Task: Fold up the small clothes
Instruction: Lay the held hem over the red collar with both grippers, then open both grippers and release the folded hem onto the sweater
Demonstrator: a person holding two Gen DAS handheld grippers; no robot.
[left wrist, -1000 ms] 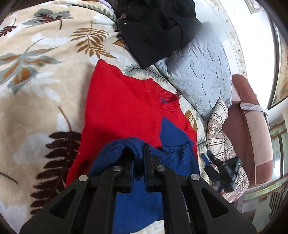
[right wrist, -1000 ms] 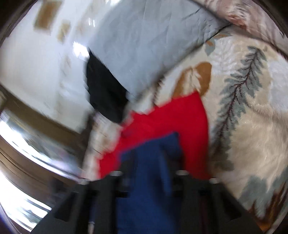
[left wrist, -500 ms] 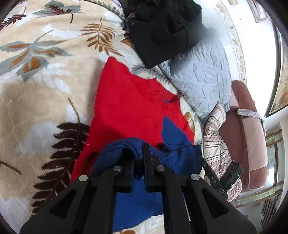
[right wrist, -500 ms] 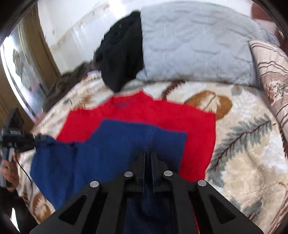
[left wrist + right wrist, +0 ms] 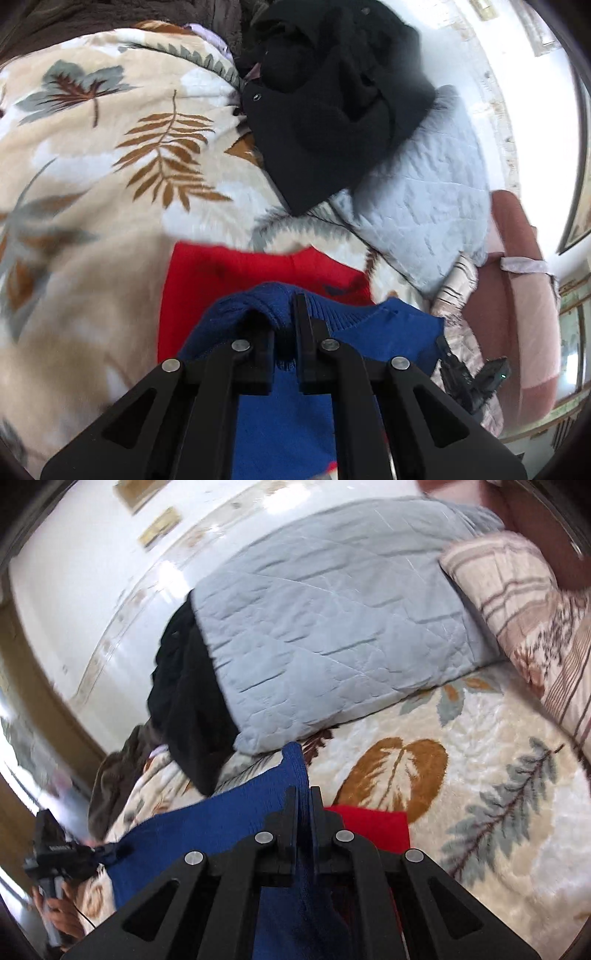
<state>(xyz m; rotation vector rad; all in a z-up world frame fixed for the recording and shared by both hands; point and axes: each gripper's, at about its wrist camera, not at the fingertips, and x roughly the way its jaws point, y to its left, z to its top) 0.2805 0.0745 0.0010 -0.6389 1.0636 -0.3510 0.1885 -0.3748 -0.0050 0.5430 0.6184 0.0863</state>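
A red and blue knit sweater lies on a leaf-patterned blanket [image 5: 110,177]. Its blue lower part [image 5: 388,328] is lifted over the red part [image 5: 229,273]. My left gripper [image 5: 286,314] is shut on a bunched blue edge. My right gripper [image 5: 303,801] is shut on the blue hem [image 5: 291,764], which sticks up between the fingers, and the blue cloth [image 5: 207,830] stretches left to the other gripper [image 5: 55,853], held in a hand. A strip of red [image 5: 373,827] shows on the right of the fingers.
A grey quilted pillow [image 5: 332,627] and a pile of black clothes [image 5: 332,92] lie just beyond the sweater. A striped pillow [image 5: 524,602] sits at the right, and a brown chair [image 5: 517,288] stands past the bed edge. A white wall is behind.
Both grippers carried the blue part up toward the collar, so much less red shows. The right gripper's jaws, apart a second ago, have closed on the blue hem.
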